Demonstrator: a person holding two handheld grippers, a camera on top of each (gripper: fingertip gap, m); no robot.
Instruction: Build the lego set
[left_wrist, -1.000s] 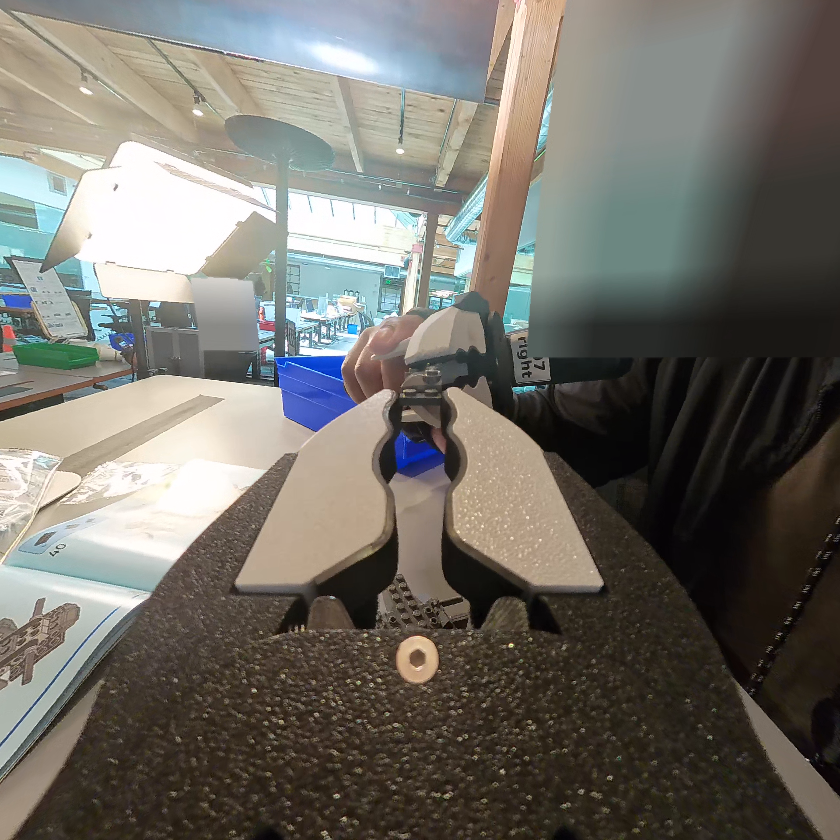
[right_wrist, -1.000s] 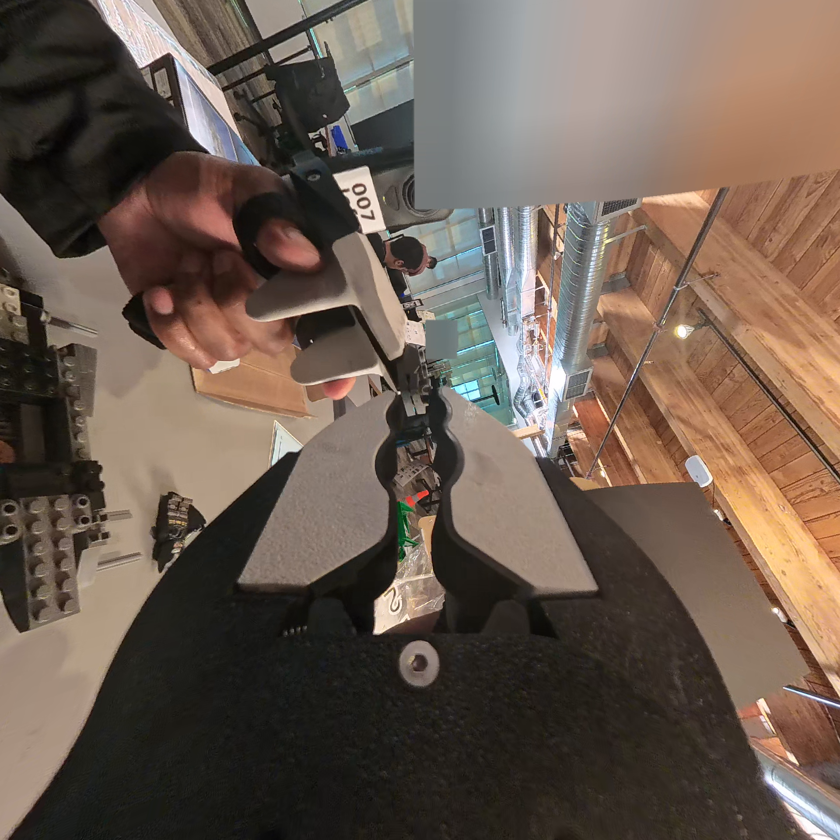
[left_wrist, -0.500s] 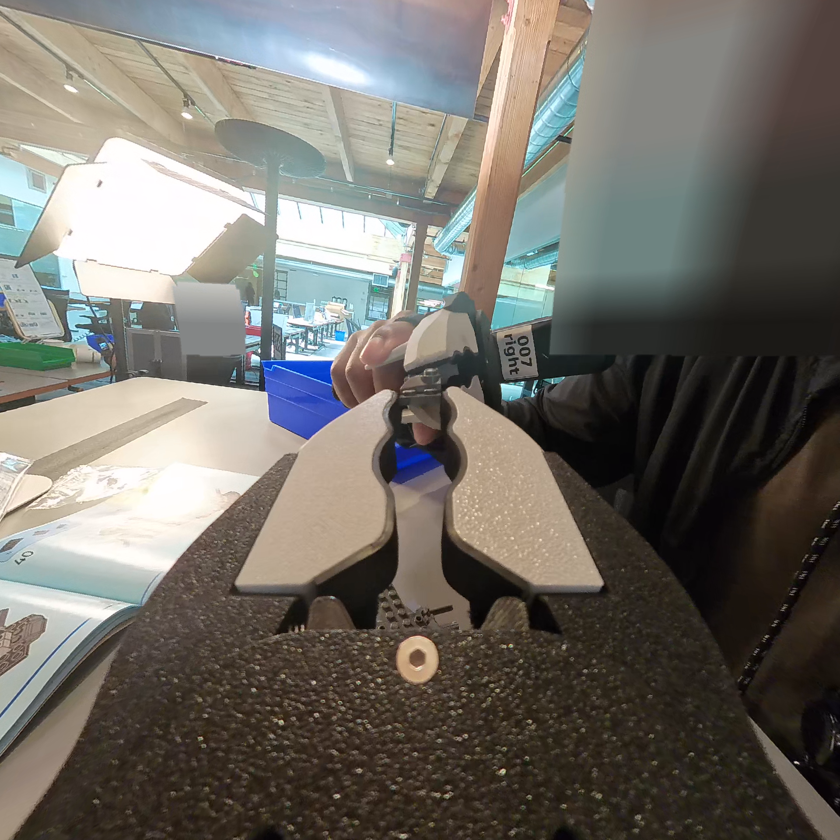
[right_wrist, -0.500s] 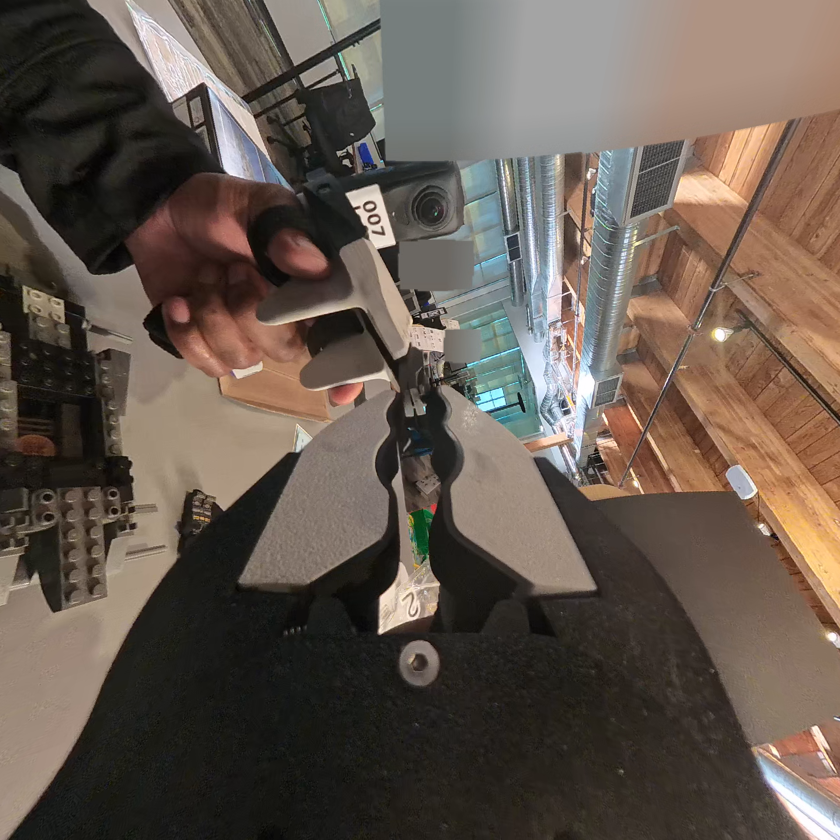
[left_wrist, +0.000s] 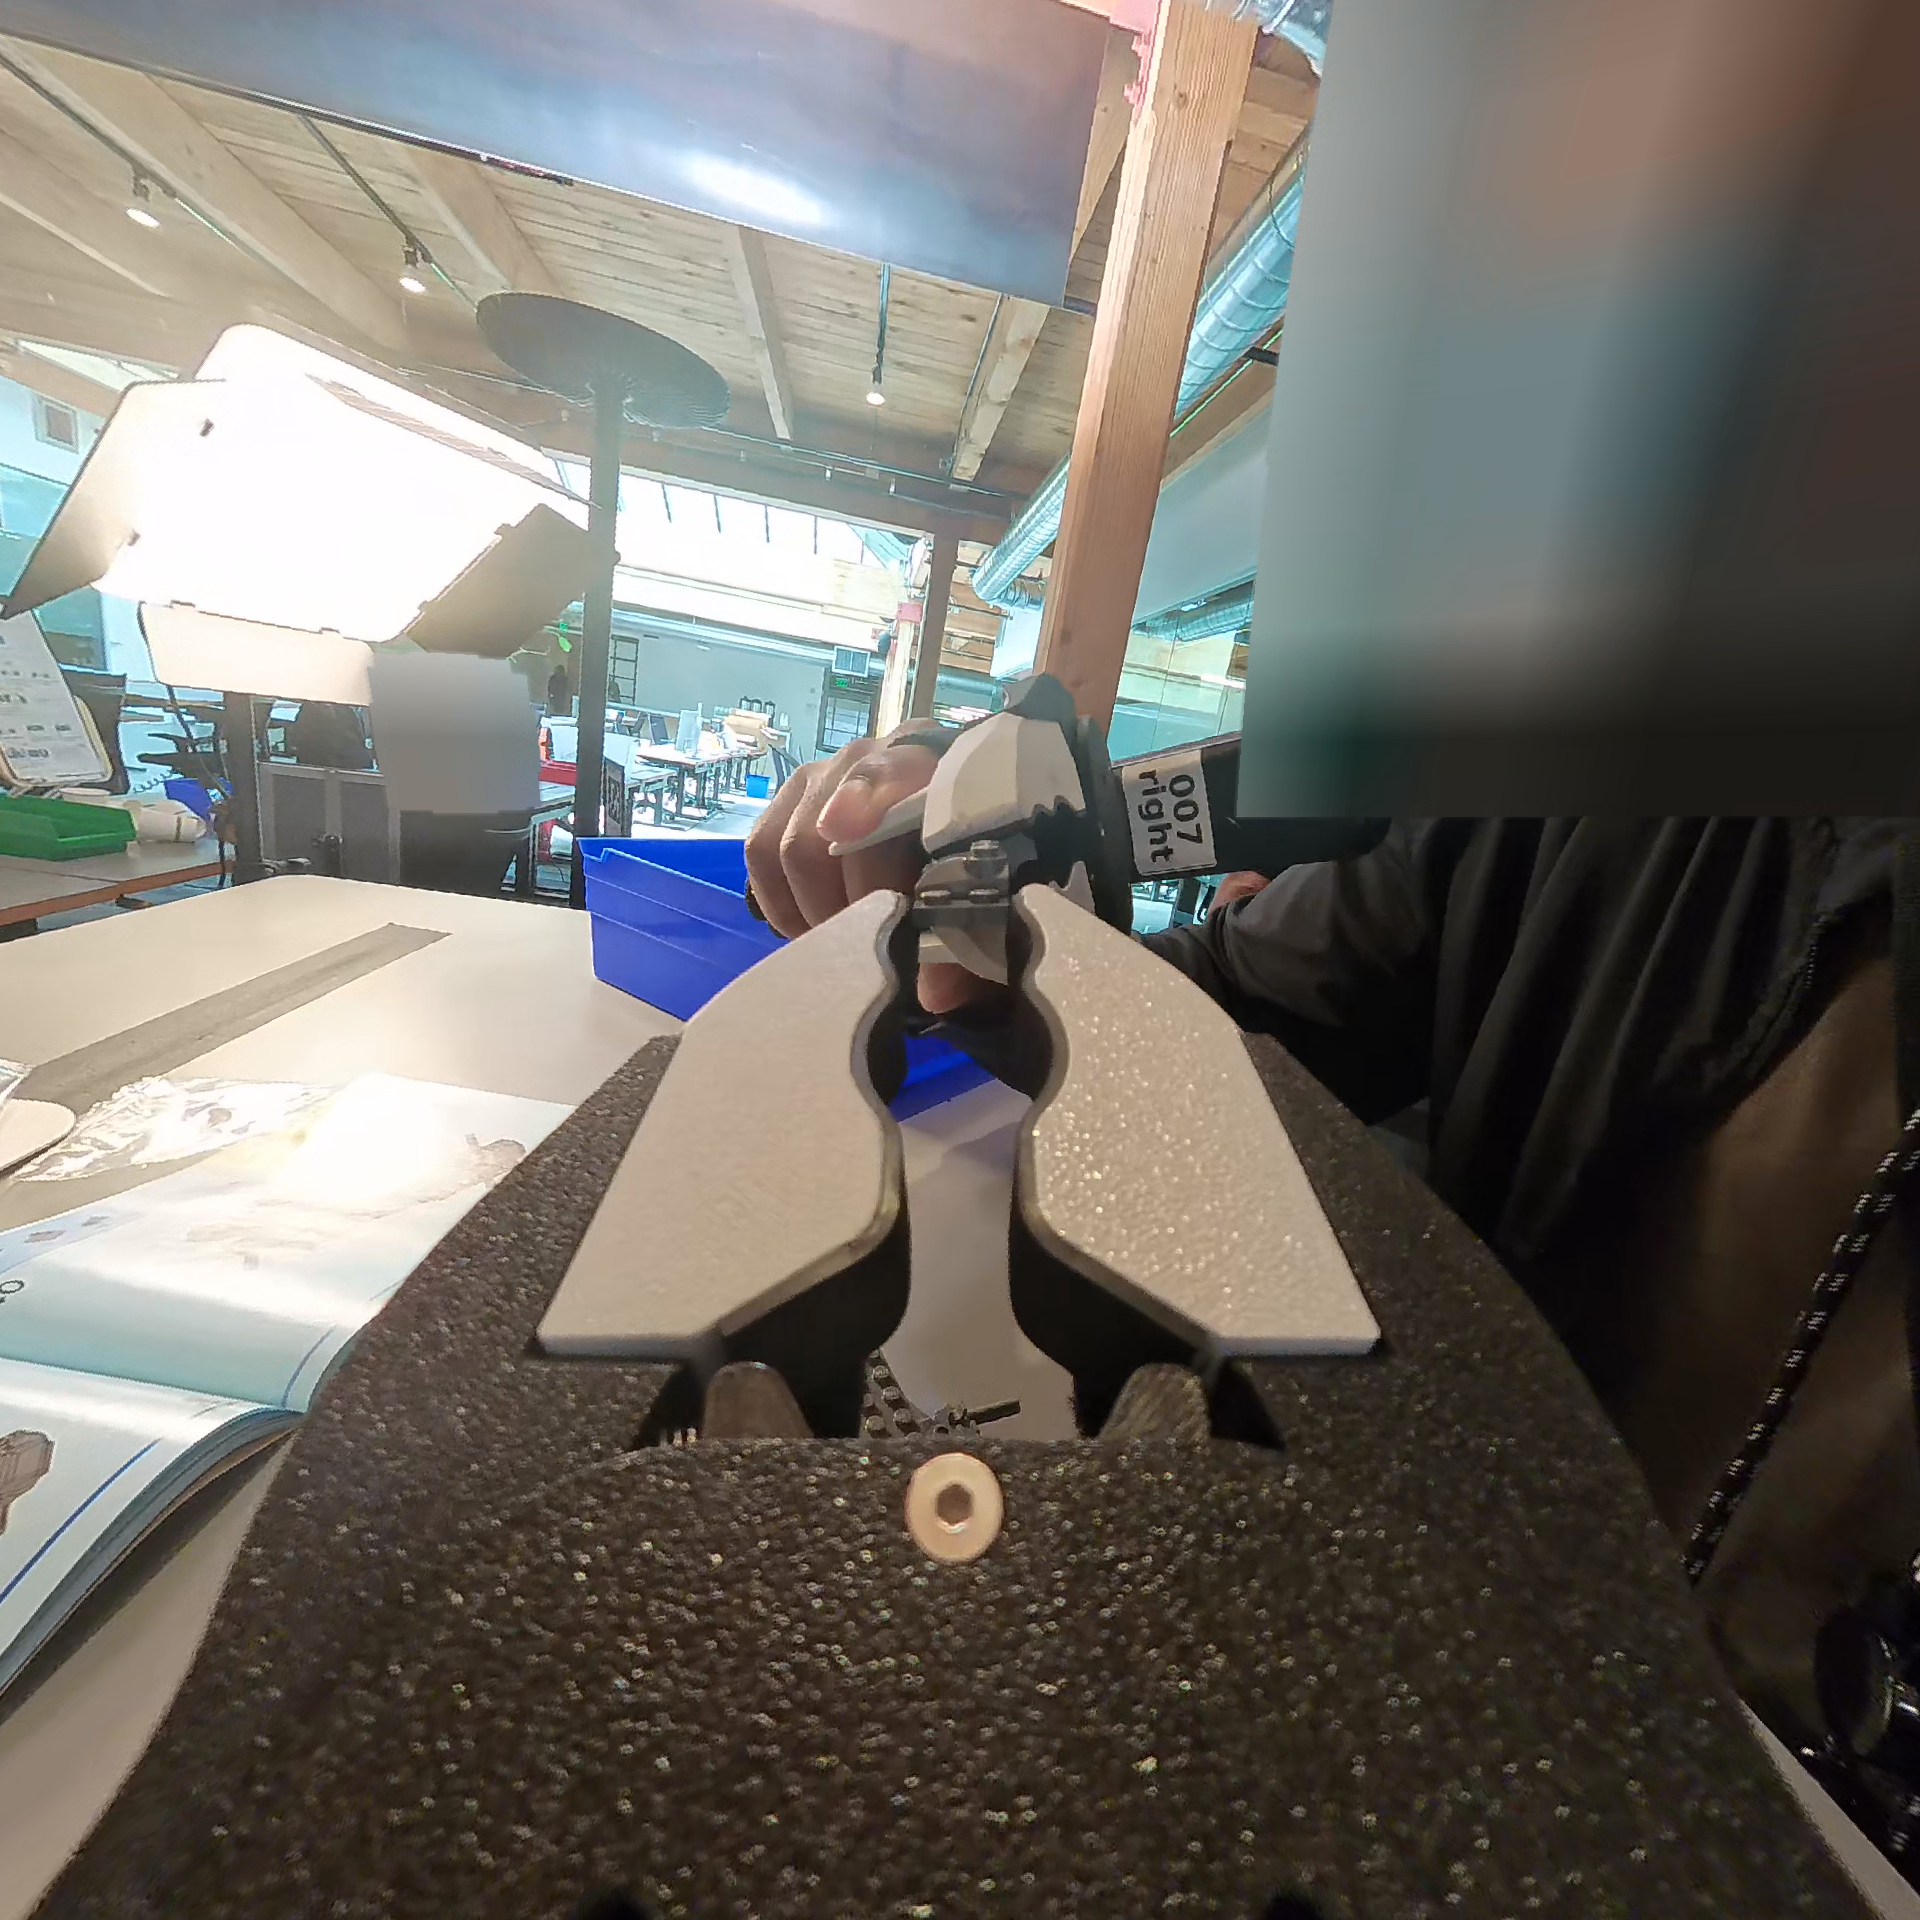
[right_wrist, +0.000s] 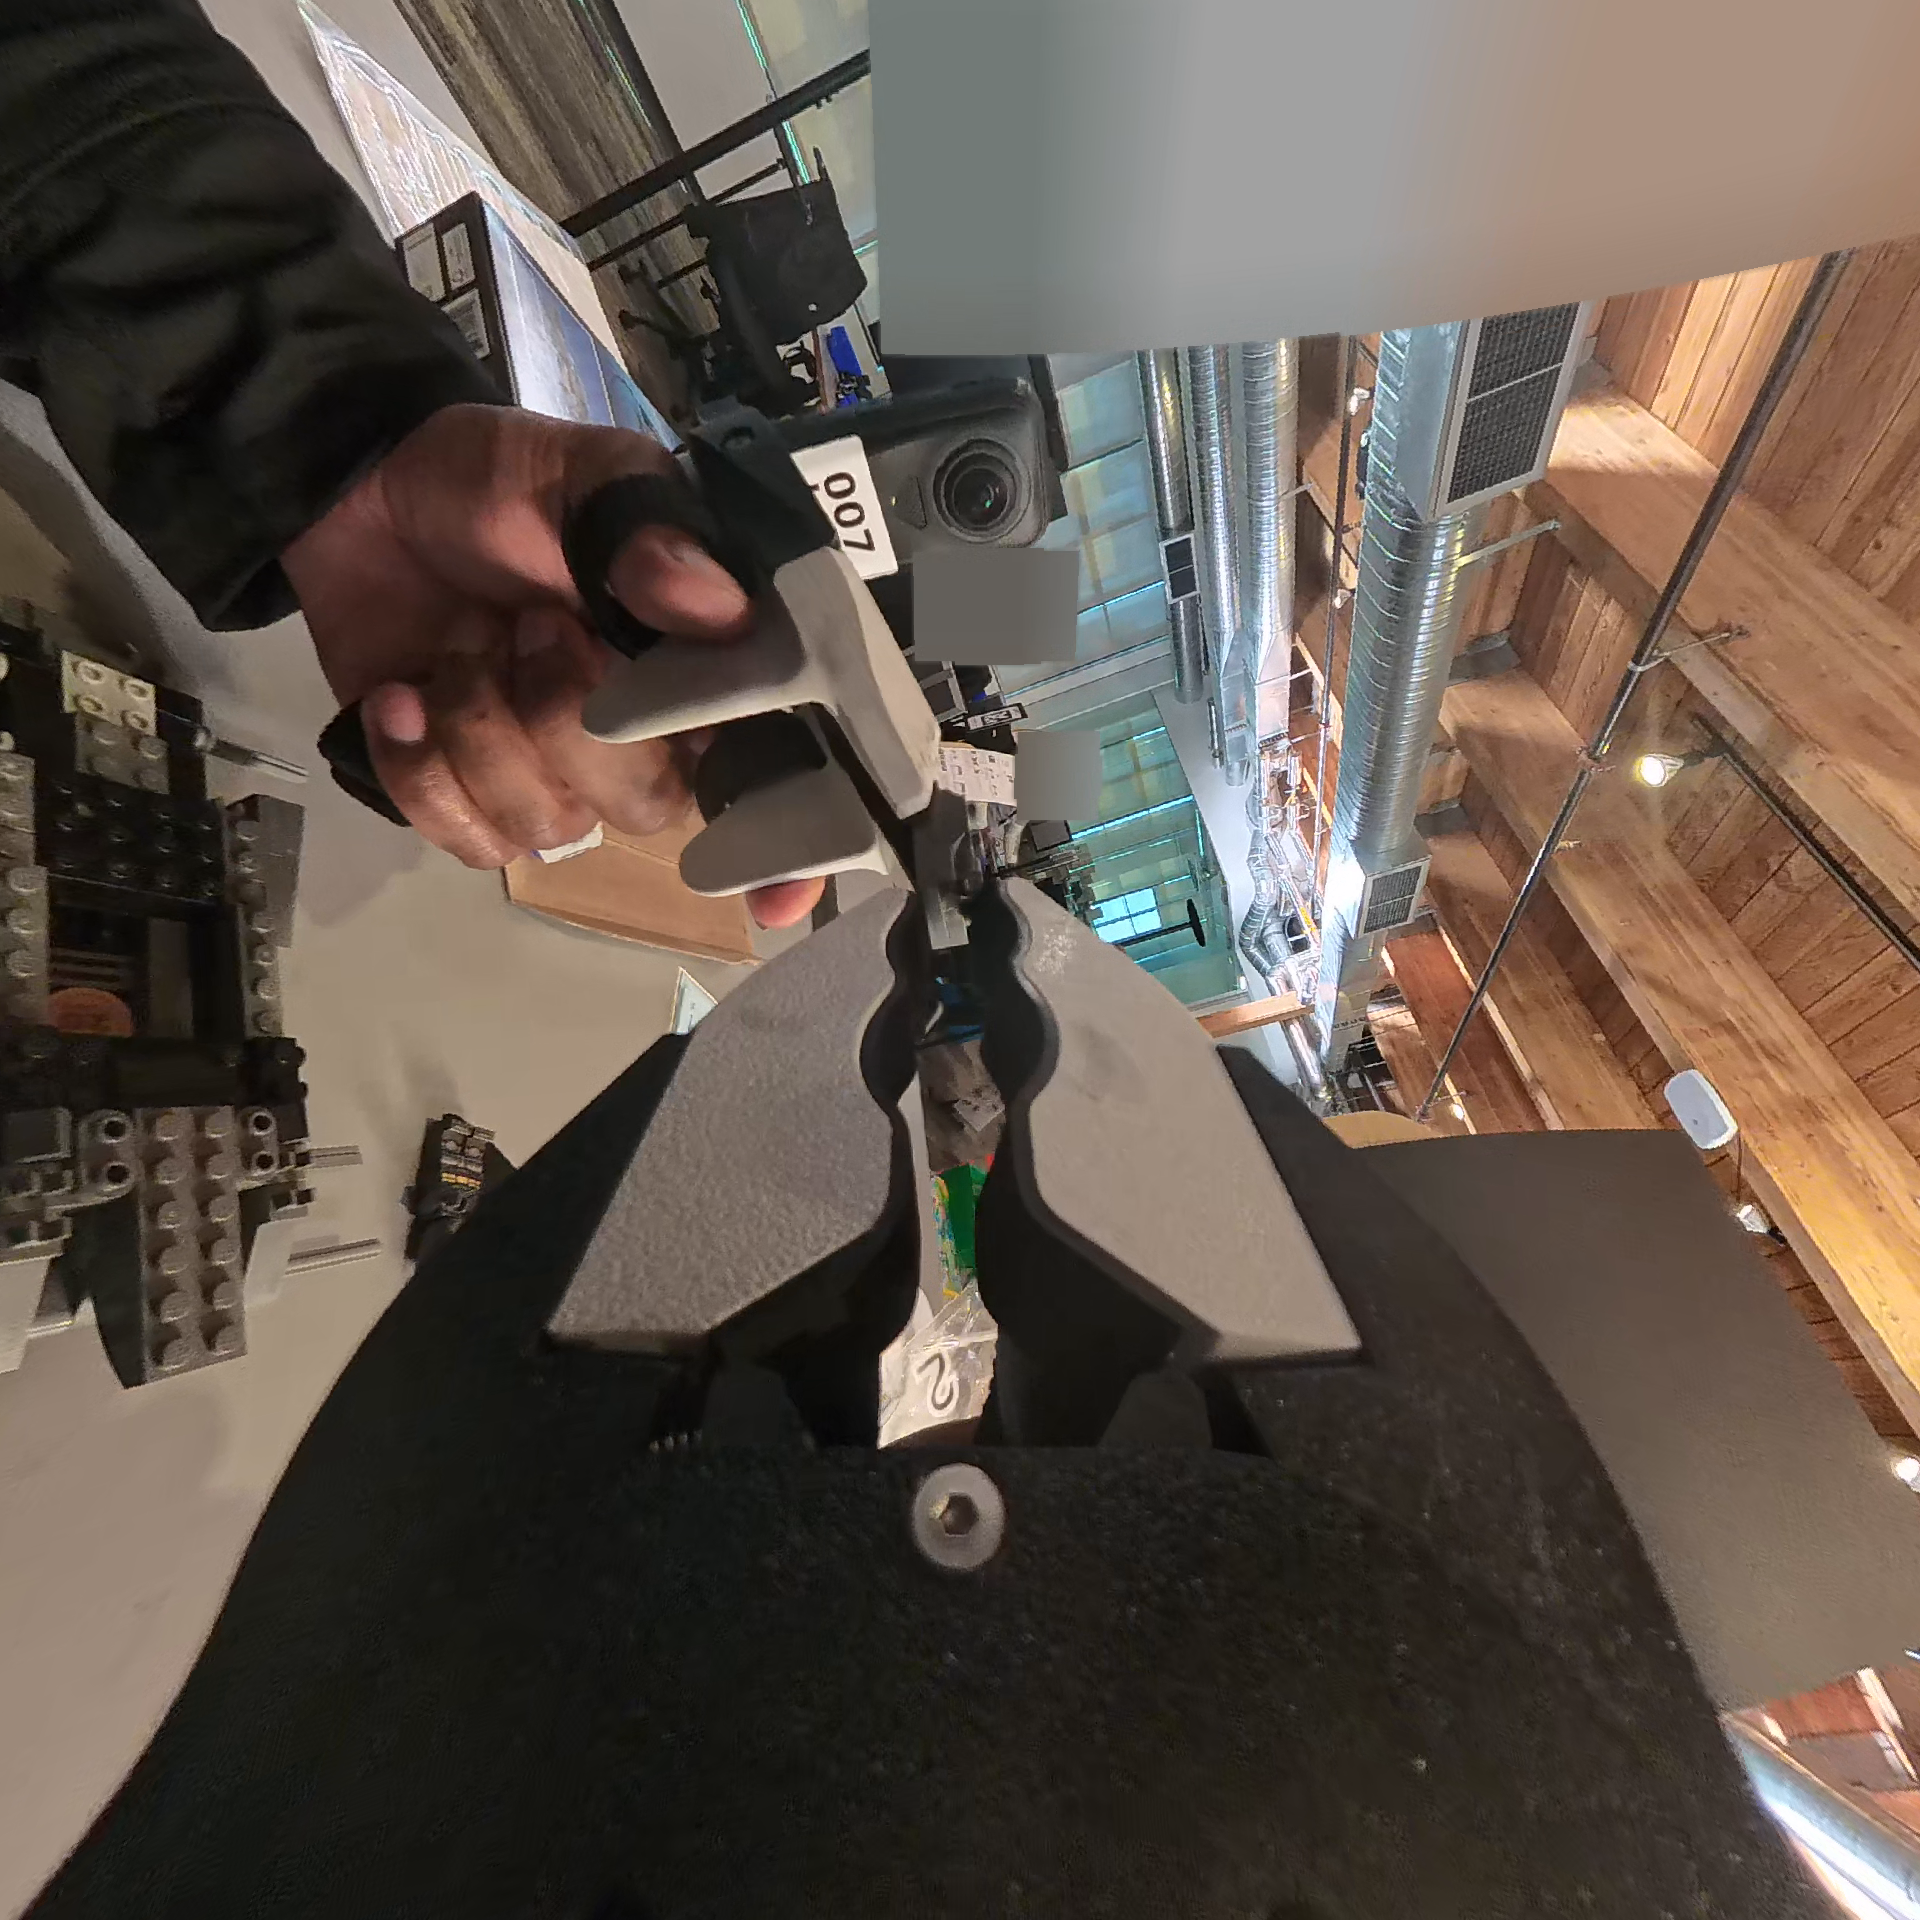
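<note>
Both grippers meet in the air above the table on one small grey brick piece. In the left wrist view my left gripper is shut on it, tips pressing its two sides. The right gripper's fingers come in from the upper right and clamp the same piece from above and below. In the right wrist view my right gripper is shut on the grey piece. The left gripper's fingers, held by a hand, reach it from the upper left.
A black and grey brick model and a small dark brick part lie on the pale table. An open instruction booklet, plastic bags and blue bins are also there. The person's dark jacket fills the right. My left and right fingertips are right by each other.
My right gripper's fingers have closed a little tighter on the grey piece. The left gripper has kept its grip. Both grippers have shifted slightly together.
</note>
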